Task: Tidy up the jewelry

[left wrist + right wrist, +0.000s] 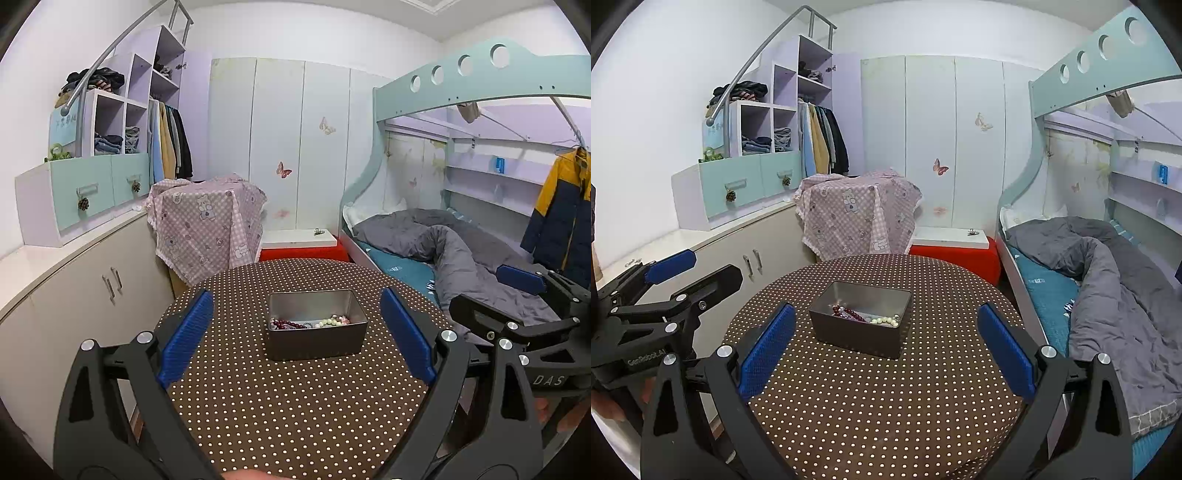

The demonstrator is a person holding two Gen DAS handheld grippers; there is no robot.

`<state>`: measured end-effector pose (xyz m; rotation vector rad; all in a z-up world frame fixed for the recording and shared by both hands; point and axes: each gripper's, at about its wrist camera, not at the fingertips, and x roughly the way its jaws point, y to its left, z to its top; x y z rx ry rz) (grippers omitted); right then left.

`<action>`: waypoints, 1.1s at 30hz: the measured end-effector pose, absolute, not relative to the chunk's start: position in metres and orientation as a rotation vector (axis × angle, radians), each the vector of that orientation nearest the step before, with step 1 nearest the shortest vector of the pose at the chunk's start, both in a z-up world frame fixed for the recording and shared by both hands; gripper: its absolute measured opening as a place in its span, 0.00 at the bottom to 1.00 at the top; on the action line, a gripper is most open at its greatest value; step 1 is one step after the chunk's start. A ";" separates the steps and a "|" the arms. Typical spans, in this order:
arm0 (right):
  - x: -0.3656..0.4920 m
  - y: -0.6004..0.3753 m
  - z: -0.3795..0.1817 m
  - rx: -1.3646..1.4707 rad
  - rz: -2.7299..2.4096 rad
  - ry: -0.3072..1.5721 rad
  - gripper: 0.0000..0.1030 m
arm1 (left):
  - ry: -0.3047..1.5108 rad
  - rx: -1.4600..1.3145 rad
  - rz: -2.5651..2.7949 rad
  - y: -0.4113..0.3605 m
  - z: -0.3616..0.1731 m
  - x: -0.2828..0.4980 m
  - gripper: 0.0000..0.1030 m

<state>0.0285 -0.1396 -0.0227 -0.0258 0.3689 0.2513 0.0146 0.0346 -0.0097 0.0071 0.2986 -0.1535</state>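
Note:
A rectangular metal tin (317, 341) stands on the round brown polka-dot table (295, 406). Inside lie a dark red bead bracelet (284, 325) and a pale green-white bead bracelet (332, 320). My left gripper (295, 334) is open and empty, held just before the tin. In the right wrist view the tin (858, 334) sits ahead, slightly left, with the red beads (849, 314) and pale beads (885, 320) inside. My right gripper (886, 347) is open and empty, near the tin's front side. Each gripper shows in the other's view: the right one (524, 295), the left one (665, 280).
A bunk bed with a grey duvet (1108, 266) stands to the right of the table. A low cabinet (74, 288) runs along the left. A pink cloth-covered box (207, 221) and a red stool with a white board (299, 247) stand behind the table.

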 end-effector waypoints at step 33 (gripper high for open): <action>0.020 -0.131 -0.027 -0.030 0.244 0.377 0.92 | 0.332 0.005 -0.151 0.035 -0.010 0.011 0.89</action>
